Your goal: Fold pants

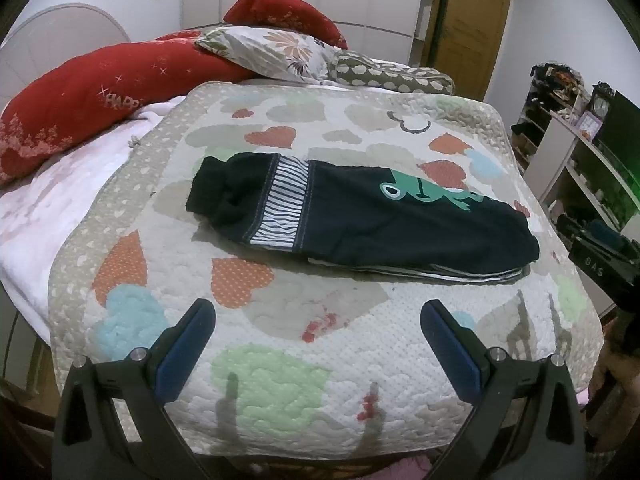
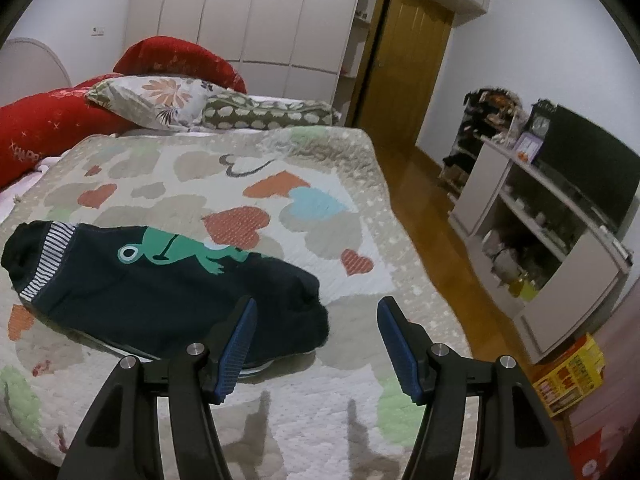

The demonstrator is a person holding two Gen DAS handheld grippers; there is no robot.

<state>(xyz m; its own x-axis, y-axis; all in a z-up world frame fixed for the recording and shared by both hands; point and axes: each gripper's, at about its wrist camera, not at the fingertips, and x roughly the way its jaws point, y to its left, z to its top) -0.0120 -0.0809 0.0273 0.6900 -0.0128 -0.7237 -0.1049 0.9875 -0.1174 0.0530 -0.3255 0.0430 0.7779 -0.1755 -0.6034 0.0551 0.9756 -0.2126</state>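
Dark navy pants (image 1: pixel 380 220) with a green frog print and a striped band lie folded in a long bundle across the quilted bedspread (image 1: pixel 280 360). They also show in the right wrist view (image 2: pixel 160 292). My left gripper (image 1: pixel 318 316) is open and empty, hovering over the quilt in front of the pants. My right gripper (image 2: pixel 316 316) is open and empty, just off the right end of the bundle; its left finger (image 2: pixel 240 332) overlaps the pants' end in view. Part of the right gripper's body (image 1: pixel 600 256) shows at the right edge of the left wrist view.
Red cushions (image 1: pixel 88 92), a floral pillow (image 1: pixel 272 52) and a patterned bolster (image 1: pixel 392 76) lie at the head of the bed. The bed's right edge drops to a wooden floor (image 2: pixel 432 216). A white shelf unit (image 2: pixel 540 240) with a TV (image 2: pixel 588 168) stands at right.
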